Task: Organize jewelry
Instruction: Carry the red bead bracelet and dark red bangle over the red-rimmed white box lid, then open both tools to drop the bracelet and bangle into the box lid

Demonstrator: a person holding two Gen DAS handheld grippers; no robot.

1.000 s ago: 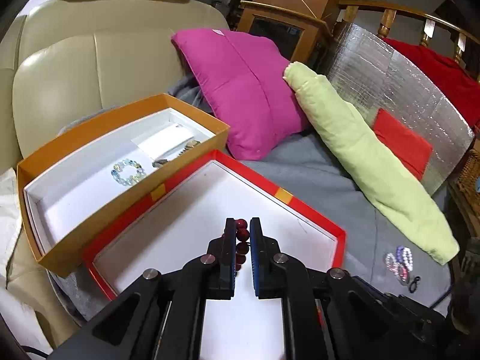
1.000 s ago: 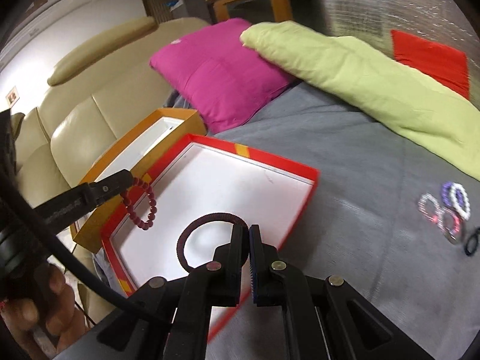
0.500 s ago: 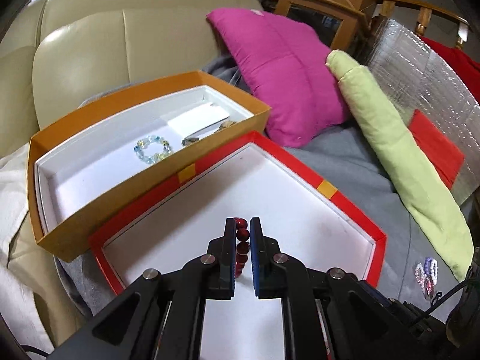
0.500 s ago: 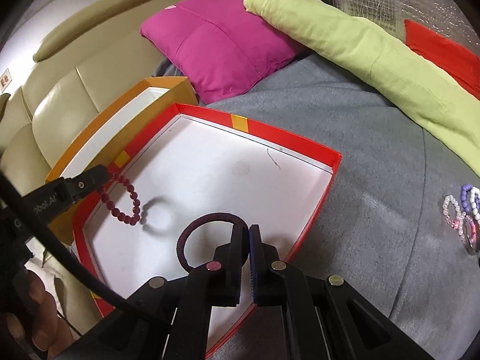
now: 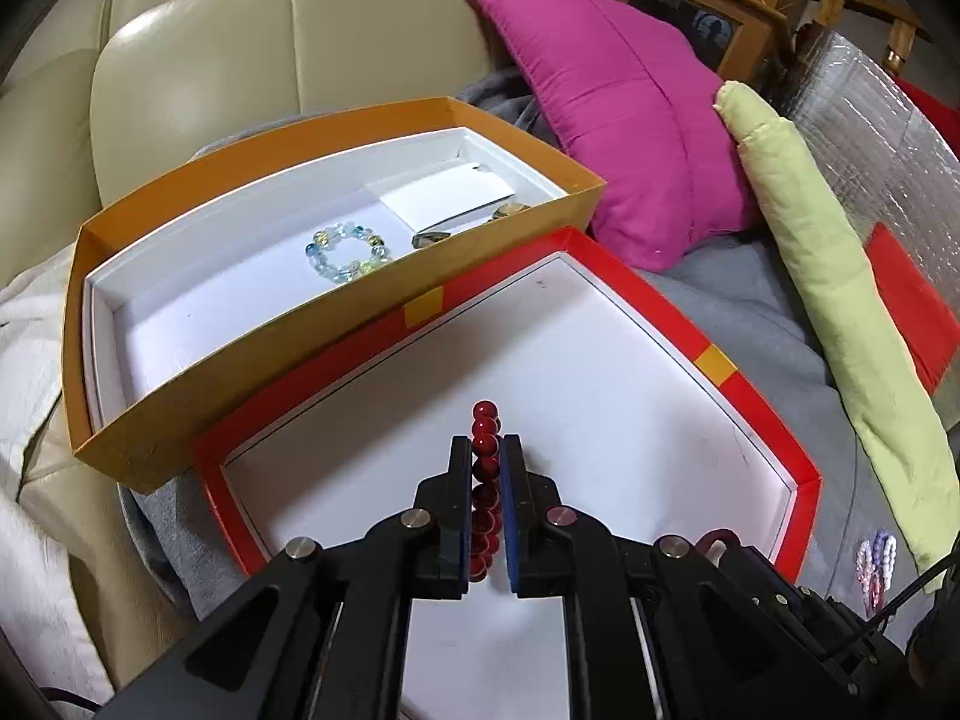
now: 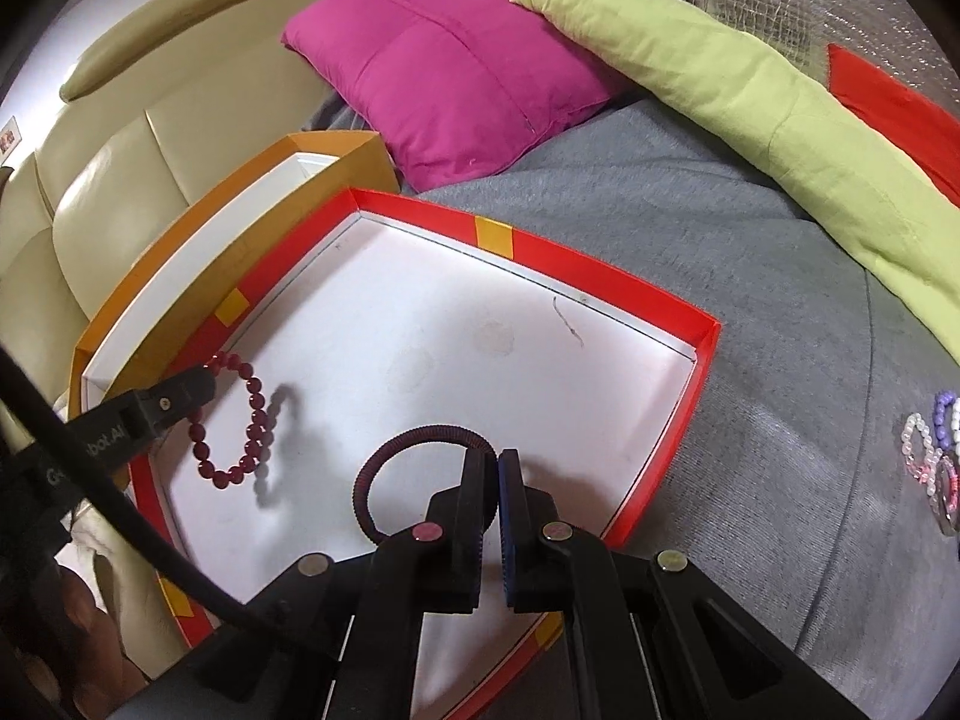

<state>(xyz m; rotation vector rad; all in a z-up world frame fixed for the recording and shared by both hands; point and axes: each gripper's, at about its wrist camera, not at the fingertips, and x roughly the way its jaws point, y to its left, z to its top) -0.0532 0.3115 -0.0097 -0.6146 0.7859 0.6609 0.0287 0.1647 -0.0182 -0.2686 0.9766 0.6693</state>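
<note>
Left gripper point(image 5: 486, 450): clamped on a red bead bracelet point(image 5: 485, 480); the beads run in a line between the two pads, and one end of the loop pokes out past the fingertips.
Right gripper point(image 6: 491, 462): pinched shut on a dark coiled hair tie point(image 6: 420, 441), gripped at one edge so the ring stands out to the left of the fingers.
Red bracelet seen from the right: the loop point(image 6: 240, 420) hangs free below the left gripper point(image 6: 195, 387), over the left part of the red box's white floor, throwing a shadow on it; whether its lowest beads touch the floor cannot be told.
Red box point(image 5: 708, 360): shallow, open, white floor bare; it lies directly beneath both grippers.
Orange box point(image 5: 336, 384): sits just beside the red box on its far-left side, walls touching or nearly so; it holds a pale glass-bead bracelet point(image 5: 348, 252), a white card and a couple of small items half hidden by the wall.
Key relation: both held pieces hang straight down over the red box floor, so the drop is downward, not sideways. The bracelet's loop hangs longest top to bottom; the hair tie's ring faces the camera.
Nearer hand: the left is closer to the orange box, the right closer to the red box's near-right corner.
Still loose: a small cluster of pink, white and purple bead rings point(image 6: 936, 450) on the grey blanket point(image 6: 750, 276), well to the right of the red box.
Judgement: a release of each piece into the red box looks like the step in hand.
</note>
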